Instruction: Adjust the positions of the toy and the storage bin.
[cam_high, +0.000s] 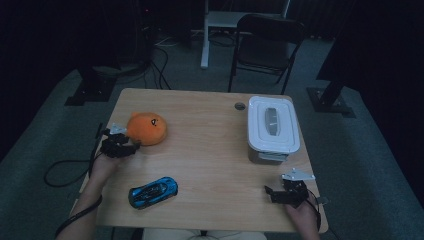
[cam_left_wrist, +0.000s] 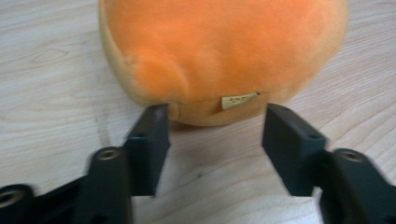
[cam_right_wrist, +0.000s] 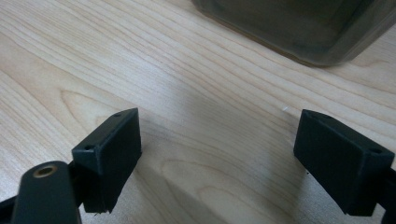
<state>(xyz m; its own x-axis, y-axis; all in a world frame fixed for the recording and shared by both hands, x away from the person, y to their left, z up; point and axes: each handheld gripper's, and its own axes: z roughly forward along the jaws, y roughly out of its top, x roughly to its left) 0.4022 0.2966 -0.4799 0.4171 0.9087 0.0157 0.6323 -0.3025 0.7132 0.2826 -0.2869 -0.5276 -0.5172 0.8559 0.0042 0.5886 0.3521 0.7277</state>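
Left gripper (cam_left_wrist: 212, 126): held part open just short of the orange plush toy (cam_left_wrist: 219, 51), nothing gripped.
Plush toy: set on the table (cam_high: 210, 125) at the left side.
Right gripper (cam_right_wrist: 219, 154): held wide open, empty.

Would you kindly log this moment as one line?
left gripper: open at orange plush toy | right gripper: open over table | blue toy car: untouched

Orange plush toy (cam_high: 146, 128) on table's left
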